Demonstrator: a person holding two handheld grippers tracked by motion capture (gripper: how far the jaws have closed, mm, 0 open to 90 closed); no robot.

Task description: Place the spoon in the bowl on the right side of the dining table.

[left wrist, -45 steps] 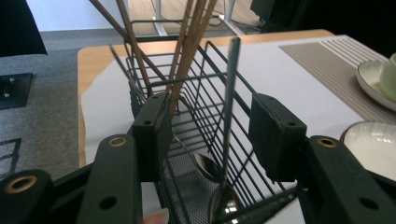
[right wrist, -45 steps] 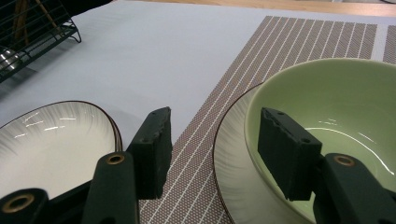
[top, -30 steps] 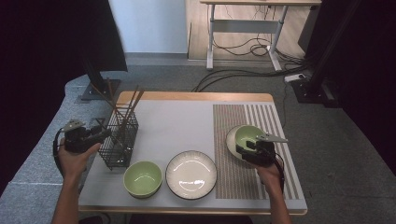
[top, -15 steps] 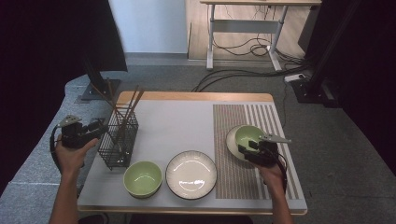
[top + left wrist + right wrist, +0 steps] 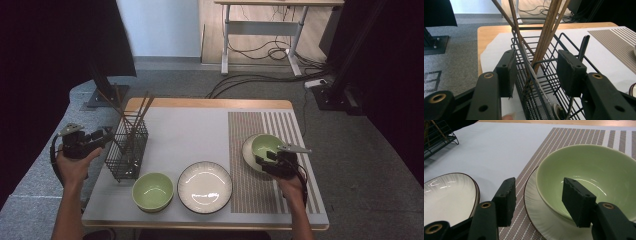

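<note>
A black wire basket (image 5: 128,151) with several wooden chopsticks (image 5: 134,116) stands at the table's left. My left gripper (image 5: 105,136) is open just left of it; in the left gripper view its jaws (image 5: 536,72) flank the basket's near corner (image 5: 524,75) and the chopsticks (image 5: 544,37) rise beyond. On the right a green bowl (image 5: 266,146) rests on a white plate (image 5: 248,156). My right gripper (image 5: 263,160) is open at the bowl's near rim. In the right gripper view (image 5: 537,197) one jaw is outside the bowl (image 5: 584,165) and the other inside.
A second green bowl (image 5: 152,191) and an empty white plate (image 5: 205,186) sit near the front edge. A striped brown placemat (image 5: 260,195) lies under the right-hand bowl, a white mat (image 5: 190,135) covers the middle. A black spoon handle (image 5: 584,46) stands in the basket.
My left gripper has drawn a little to the left, away from the basket's side. The right gripper has hardly moved at the bowl's rim.
</note>
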